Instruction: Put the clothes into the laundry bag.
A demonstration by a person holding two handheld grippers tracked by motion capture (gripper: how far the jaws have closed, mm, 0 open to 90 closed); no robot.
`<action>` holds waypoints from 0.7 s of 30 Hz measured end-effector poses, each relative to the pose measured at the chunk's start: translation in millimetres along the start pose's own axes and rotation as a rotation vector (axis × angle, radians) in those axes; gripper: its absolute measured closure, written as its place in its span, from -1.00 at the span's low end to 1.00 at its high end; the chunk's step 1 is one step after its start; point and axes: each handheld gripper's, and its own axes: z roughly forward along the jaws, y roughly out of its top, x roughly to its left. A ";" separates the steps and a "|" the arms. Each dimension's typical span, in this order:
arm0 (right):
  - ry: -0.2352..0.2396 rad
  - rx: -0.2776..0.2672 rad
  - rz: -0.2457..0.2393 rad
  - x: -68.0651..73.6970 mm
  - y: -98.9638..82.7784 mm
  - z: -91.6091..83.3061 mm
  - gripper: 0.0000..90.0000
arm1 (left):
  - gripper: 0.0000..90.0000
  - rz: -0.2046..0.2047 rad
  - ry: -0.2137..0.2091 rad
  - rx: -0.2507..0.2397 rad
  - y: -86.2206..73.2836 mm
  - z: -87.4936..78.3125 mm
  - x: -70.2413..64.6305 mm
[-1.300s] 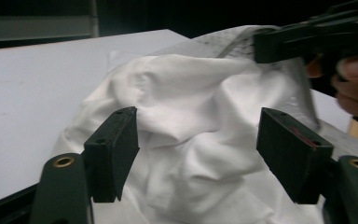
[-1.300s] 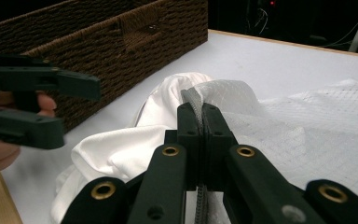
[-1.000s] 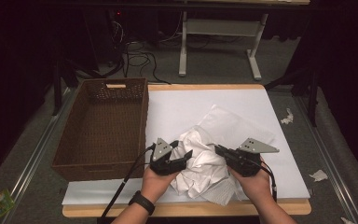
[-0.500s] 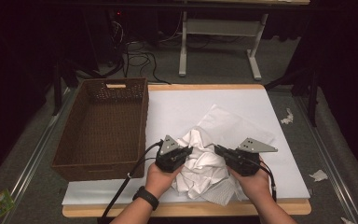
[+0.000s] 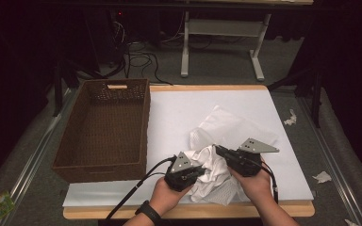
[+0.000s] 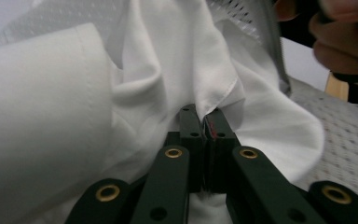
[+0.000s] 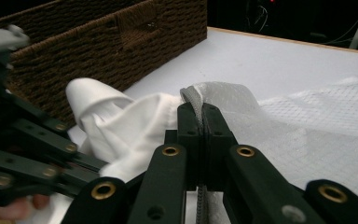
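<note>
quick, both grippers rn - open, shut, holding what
left gripper: shut on the white cloth
right gripper: shut on the mesh bag, at its grey edge

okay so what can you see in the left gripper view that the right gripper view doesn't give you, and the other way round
Left gripper view: the left gripper shut on a fold of the white cloth, with the person's other hand at the upper right.

Right gripper view: the right gripper shut on the grey edge of the mesh bag, the brown wicker basket beyond, and the left gripper at the left.

Both: the white cloth, the mesh bag and the white table top.
</note>
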 end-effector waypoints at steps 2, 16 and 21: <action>0.006 -0.006 0.001 1.7 0.9 -1.7 0.97 | 0.96 -0.005 0.005 0.019 0.1 5.0 1.9; 0.006 -0.040 0.012 -0.8 8.6 -3.1 0.97 | 0.94 -0.003 0.047 0.038 1.7 12.3 1.6; 0.029 -0.020 -0.012 6.8 3.4 -3.6 0.97 | 0.93 -0.084 0.112 -0.026 9.1 8.4 14.2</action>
